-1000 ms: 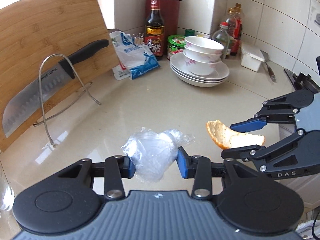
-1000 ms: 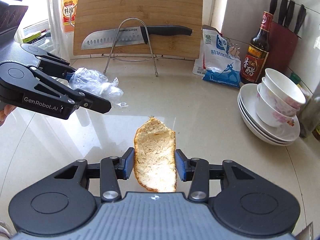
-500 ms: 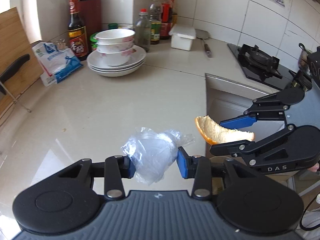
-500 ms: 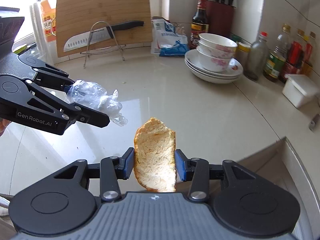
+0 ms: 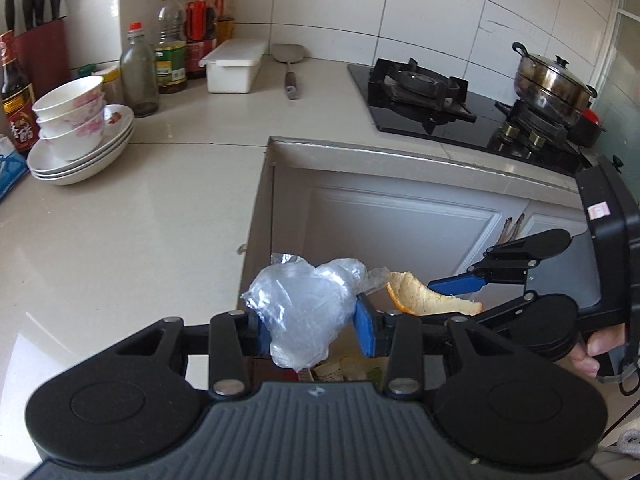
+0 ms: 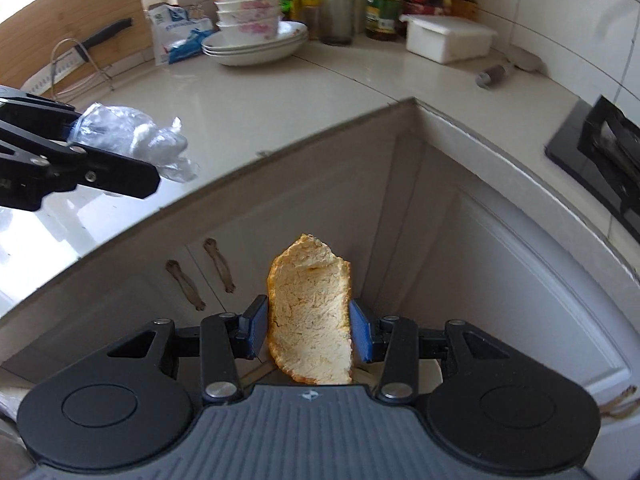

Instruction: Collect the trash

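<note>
Past the counter edge (image 5: 256,216), fingers clamped on crumpled plastic (image 5: 304,312) and orange peel (image 6: 310,320).

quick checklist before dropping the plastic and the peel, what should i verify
1. Left tongs clamped on crumpled plastic wrap: ok.
2. Right tongs clamped on orange peel: ok.
3. Both loads past the countertop edge: ok for the peel; the wrap sits right at the edge.
4. Bin under both tongs: cannot tell, only scraps of something show below the wrap.
5. The two tongs clear of each other: not ok, the peel almost touches the wrap's tail.
6. Cabinet doors shut, out of the way: ok.
</note>
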### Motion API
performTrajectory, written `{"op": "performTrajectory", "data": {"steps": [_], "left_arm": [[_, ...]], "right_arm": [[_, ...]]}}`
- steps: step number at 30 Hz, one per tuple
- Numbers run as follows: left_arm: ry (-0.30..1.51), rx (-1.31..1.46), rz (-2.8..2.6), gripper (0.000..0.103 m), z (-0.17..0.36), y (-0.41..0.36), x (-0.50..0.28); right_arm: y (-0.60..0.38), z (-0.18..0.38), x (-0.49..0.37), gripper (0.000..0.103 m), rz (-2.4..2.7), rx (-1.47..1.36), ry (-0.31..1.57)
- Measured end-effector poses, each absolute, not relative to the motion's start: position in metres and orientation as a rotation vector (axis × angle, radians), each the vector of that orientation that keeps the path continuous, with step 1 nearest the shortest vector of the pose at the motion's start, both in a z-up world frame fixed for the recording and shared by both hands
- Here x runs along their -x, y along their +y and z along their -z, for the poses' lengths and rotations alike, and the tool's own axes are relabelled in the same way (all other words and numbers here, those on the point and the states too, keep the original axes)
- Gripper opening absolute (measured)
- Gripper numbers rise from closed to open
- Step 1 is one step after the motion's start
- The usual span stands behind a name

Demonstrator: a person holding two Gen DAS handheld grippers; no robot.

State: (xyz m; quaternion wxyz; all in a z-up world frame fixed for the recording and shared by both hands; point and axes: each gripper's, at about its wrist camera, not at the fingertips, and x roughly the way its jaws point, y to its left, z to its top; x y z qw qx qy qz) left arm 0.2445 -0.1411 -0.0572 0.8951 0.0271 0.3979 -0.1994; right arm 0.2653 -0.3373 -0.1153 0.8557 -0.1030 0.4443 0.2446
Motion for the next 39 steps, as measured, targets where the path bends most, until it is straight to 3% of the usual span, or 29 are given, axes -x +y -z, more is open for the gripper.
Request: {"op": "performTrajectory", "data": {"steps": [10,14,18,28,30,32,35,39], "left_arm": [[0.856,-0.072,0.436,0.039,0.078,-0.188,-0.260],[0.862,-0.077,0.433,0.039,0.088,-0.205,-0.270],[0.885,-0.078,0.439,0.039,0.105,-0.223,-0.283],[0.939,-0.135,0.477,0.042,0.152,-0.272,-0.312],[0.939,-0.151,0.479,0.049,0.159,-0.279,-0.315],[0.926,-0.176,0.474,0.079,0.163,-0.287,-0.315],[0.881,-0.214,0.476,0.091,0.164,-0.294,-0.311],[0.856,-0.258,0.458,0.093,0.163,-0.301,-0.307]], "right_arm": [[-0.383,0.173,-0.288,0.053,-0.398,0.167,1.014],[-0.395,0.176,-0.288,0.081,-0.384,0.150,1.001],[-0.405,0.172,-0.281,0.093,-0.371,0.133,0.988],[-0.431,0.171,-0.258,0.097,-0.299,0.106,1.015],[-0.438,0.173,-0.255,0.097,-0.281,0.096,1.025],[-0.443,0.175,-0.252,0.097,-0.269,0.085,1.032],[-0.450,0.178,-0.250,0.097,-0.251,0.069,1.041],[-0.455,0.181,-0.251,0.097,-0.234,0.049,1.051]]}}
